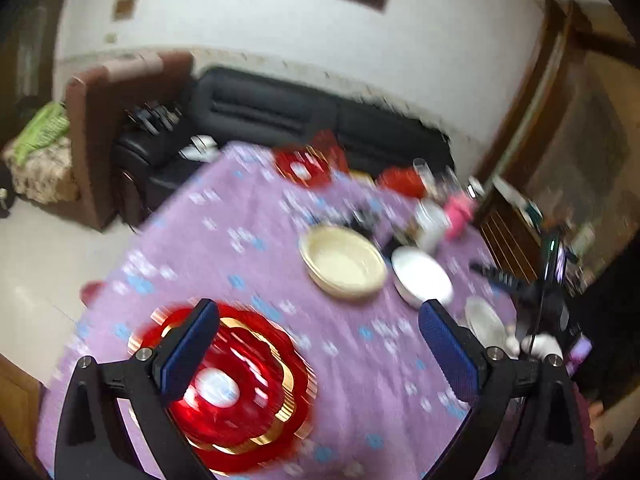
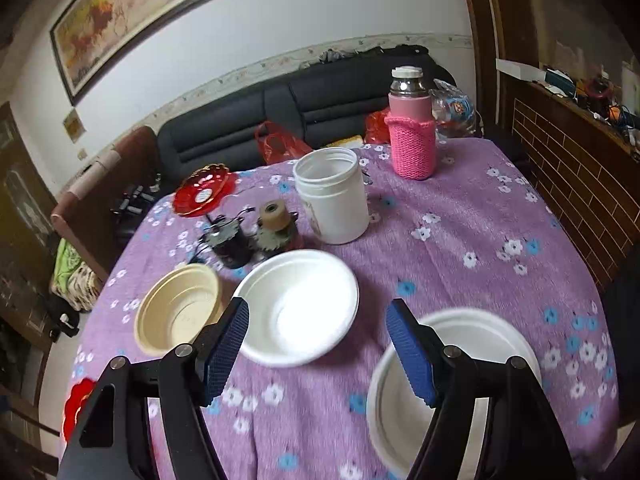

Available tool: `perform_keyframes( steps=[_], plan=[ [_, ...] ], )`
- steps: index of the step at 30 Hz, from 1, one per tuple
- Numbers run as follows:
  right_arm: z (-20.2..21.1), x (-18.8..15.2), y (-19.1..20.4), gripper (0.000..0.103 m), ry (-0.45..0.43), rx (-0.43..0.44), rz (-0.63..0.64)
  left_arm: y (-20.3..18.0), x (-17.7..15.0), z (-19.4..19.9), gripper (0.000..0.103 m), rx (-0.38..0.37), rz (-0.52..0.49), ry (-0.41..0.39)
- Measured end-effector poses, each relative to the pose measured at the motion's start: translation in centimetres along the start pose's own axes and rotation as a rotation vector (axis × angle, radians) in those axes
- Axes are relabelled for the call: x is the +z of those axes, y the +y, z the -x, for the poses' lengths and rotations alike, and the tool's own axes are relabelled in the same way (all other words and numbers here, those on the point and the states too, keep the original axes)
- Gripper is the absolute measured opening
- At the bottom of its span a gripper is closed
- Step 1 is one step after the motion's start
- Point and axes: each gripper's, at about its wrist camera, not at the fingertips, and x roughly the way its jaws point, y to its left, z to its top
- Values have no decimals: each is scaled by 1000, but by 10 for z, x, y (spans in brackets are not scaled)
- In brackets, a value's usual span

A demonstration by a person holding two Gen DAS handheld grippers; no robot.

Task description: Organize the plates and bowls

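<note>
Right wrist view: right gripper [image 2: 316, 344] hangs wide and empty over the white bowl [image 2: 298, 306] mid-counter, cream bowl [image 2: 178, 310] beside it, so a hurried closing risks nudging either against the clutter behind.

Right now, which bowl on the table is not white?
The cream bowl, leftmost of the three; the middle bowl and the near right bowl are white.

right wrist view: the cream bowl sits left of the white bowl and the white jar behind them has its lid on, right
Not quite. In the right wrist view the white jar has no lid; its mouth is open. The rest holds: the cream bowl sits left of the white bowl, the jar behind them.
</note>
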Motion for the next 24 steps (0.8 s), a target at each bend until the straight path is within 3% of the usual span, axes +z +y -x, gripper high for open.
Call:
perform_keyframes(
  steps=[3,6,20,21,24],
  plan=[
    [-21,6,1,76,33,-39,29,22,9,9,100,59,19,-38],
    [-43,8,-3,76,60,-64,32,38,10,-1,100,64,53,-8],
    [-127,23,-5,73,214,-206,64,8,-19,-69,100,-46,-3,152],
    [-132,22,-3,66,229,-221,72,6,-20,-71,100,-52,-5,158],
    [-143,16,3,24,300,-225,77,-4,-26,-77,100,-67,-12,179]
  ],
)
